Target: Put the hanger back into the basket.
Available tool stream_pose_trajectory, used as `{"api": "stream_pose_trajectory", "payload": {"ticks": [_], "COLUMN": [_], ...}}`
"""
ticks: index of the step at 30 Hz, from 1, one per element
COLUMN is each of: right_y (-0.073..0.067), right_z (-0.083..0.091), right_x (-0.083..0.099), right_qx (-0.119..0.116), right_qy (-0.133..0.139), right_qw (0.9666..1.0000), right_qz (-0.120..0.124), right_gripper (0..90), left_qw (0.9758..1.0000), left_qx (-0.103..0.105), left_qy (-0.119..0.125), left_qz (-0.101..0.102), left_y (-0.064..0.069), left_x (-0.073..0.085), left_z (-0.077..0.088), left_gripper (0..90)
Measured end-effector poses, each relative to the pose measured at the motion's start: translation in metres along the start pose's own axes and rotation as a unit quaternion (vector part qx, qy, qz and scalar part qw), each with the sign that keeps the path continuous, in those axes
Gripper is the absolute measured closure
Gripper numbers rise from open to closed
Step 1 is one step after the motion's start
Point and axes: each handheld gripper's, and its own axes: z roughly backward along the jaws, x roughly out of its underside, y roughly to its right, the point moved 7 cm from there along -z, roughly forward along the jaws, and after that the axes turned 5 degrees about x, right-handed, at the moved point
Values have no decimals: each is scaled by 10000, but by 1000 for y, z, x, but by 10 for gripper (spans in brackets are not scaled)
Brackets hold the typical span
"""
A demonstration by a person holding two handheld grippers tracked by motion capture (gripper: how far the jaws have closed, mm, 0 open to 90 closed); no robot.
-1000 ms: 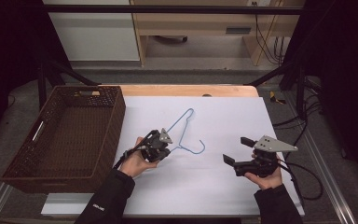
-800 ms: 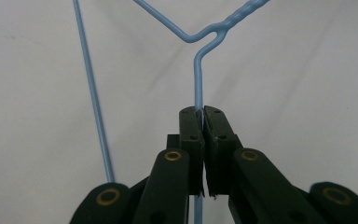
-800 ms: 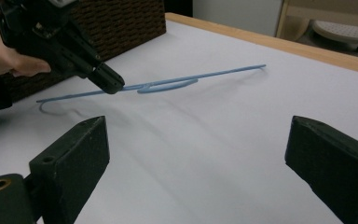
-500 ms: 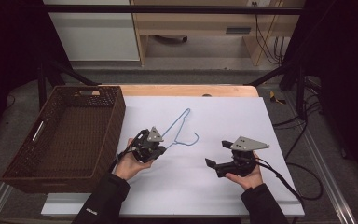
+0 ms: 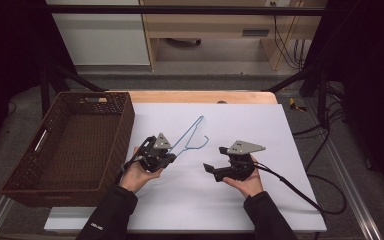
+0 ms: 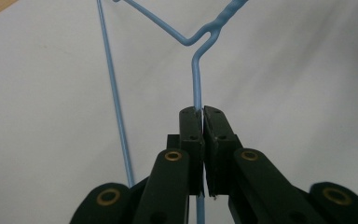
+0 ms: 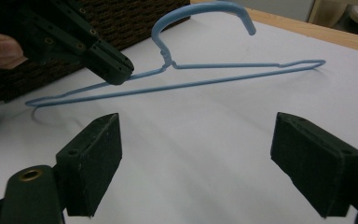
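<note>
The left gripper [image 6: 200,114] is clamped on one shoulder wire of the blue wire hanger [image 6: 193,39], a little below the twisted neck; the wire runs straight between the pads. In the high view this gripper [image 5: 168,156] sits at centre frame, and the hanger [image 5: 187,136] slants from it toward the upper right, over the white table sheet [image 5: 260,125].

The right gripper [image 7: 196,163] has its jaws spread wide with nothing between them; they have just been closing slightly. In its own view the hanger [image 7: 223,74] lies across the upper half of the frame, hook at top centre, well apart from the pads. In the high view the right gripper [image 5: 211,169] sits right of centre, pointing left toward the hanger.

Handling, as judged: the hanger is light, thin and springy. The coated wire is probably smooth and may rotate in a single grip. Take a second hold on a straight run, the long bottom bar or the free shoulder, square across the wire, not on the curved hook.

The woven basket [image 5: 45,175] stands at the left of the frame.
</note>
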Motion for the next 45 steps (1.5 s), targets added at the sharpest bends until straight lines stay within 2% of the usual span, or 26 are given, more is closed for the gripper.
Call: {"api": "stream_pose_trajectory", "payload": {"ticks": [9,12,17,22,28,39,45], "right_y": [-5,-8,-12,-11,-11,-16,-16], "right_z": [-22,-28,-37,-41,-43,-46,-46], "right_x": [-12,-16,-21,-22,-22,-23,-22], "right_qx": [-115,-225,-252,-313,-400,-462,-344], "right_qy": [70,127,167,212,229,190,191], "right_qw": [9999,9996,9995,9992,9989,9987,9990], "right_qz": [-10,-66,-9,-128,-94,68,204], "right_gripper": [278,328,439,566,676,810,840], "left_qw": [10000,10000,10000,10000,10000,10000,10000], "left_qx": [11,34,40,31,56,35,7], "left_qy": [41,13,28,3,-44,-39,-39], "left_qz": [25,-11,-2,-19,-70,-66,-73], "left_y": [0,1,2,3,5,5,5], "left_x": [-1,-1,-1,-1,0,0,-1], "left_z": [1,1,1,-1,-3,-3,-3], "left_gripper": [874,874,874,874,874,873,871]}}
